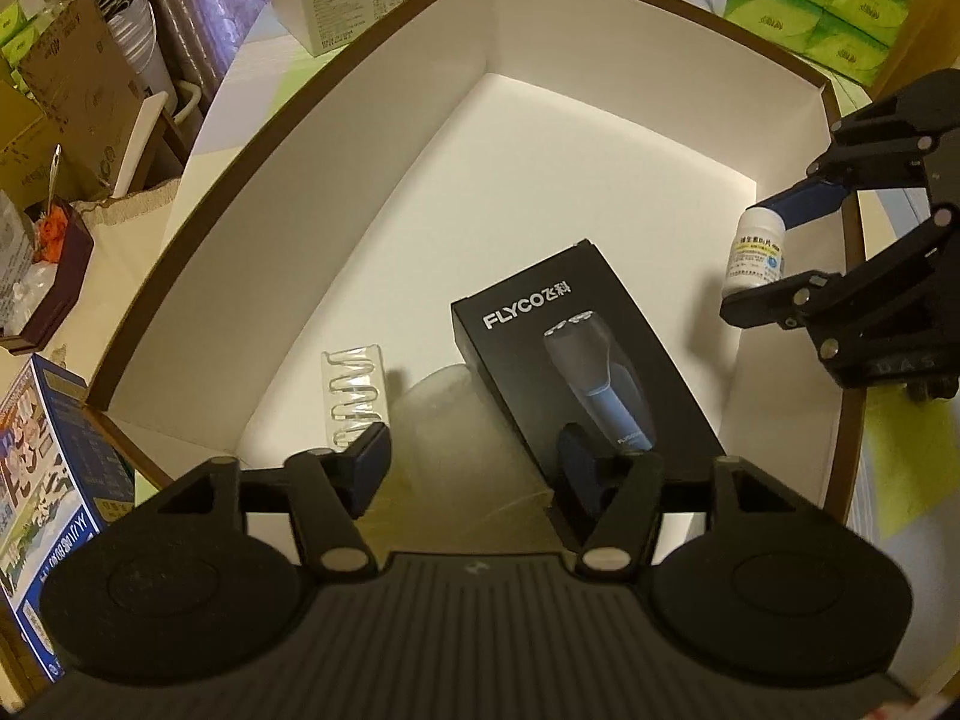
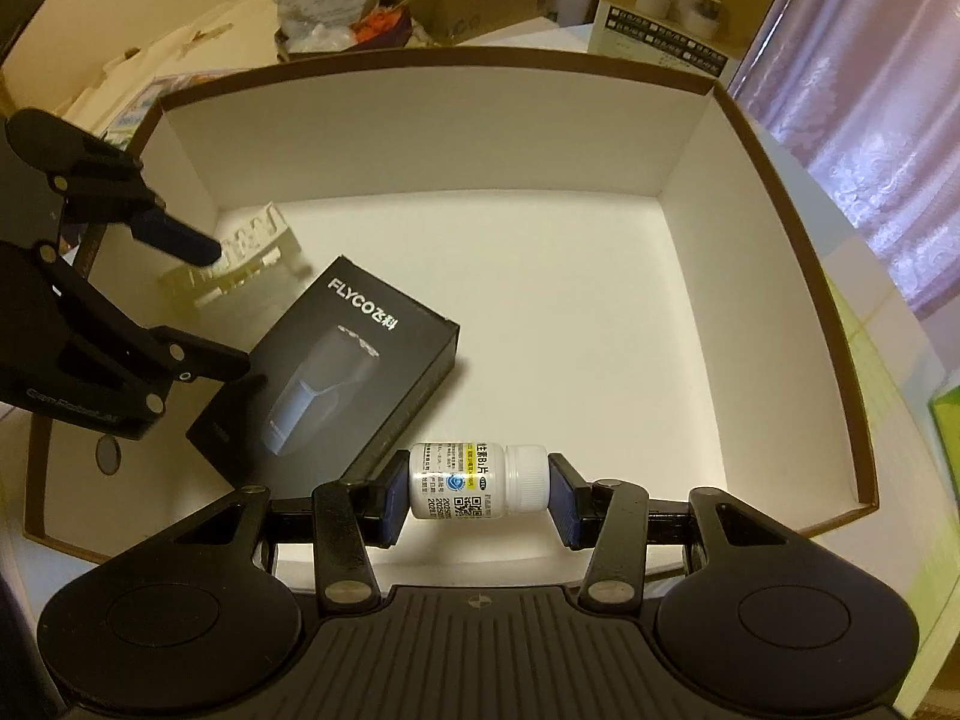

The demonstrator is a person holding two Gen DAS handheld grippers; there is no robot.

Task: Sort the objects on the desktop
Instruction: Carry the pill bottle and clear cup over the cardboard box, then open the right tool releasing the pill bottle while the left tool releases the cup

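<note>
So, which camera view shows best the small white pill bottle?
The right wrist view: the pill bottle lies sideways between the right gripper's pads, close, with its label and cap visible. The left wrist view shows it small, near the edge, partly hidden by a pad.

The right gripper (image 2: 478,495) is closed end to end on a small white bottle (image 2: 474,481), one blue pad on its base and the other on its cap, holding it sideways in the air. The left gripper (image 1: 474,462) hangs with its fingers spread wide apart, gripping nothing, tilted downward.
</note>
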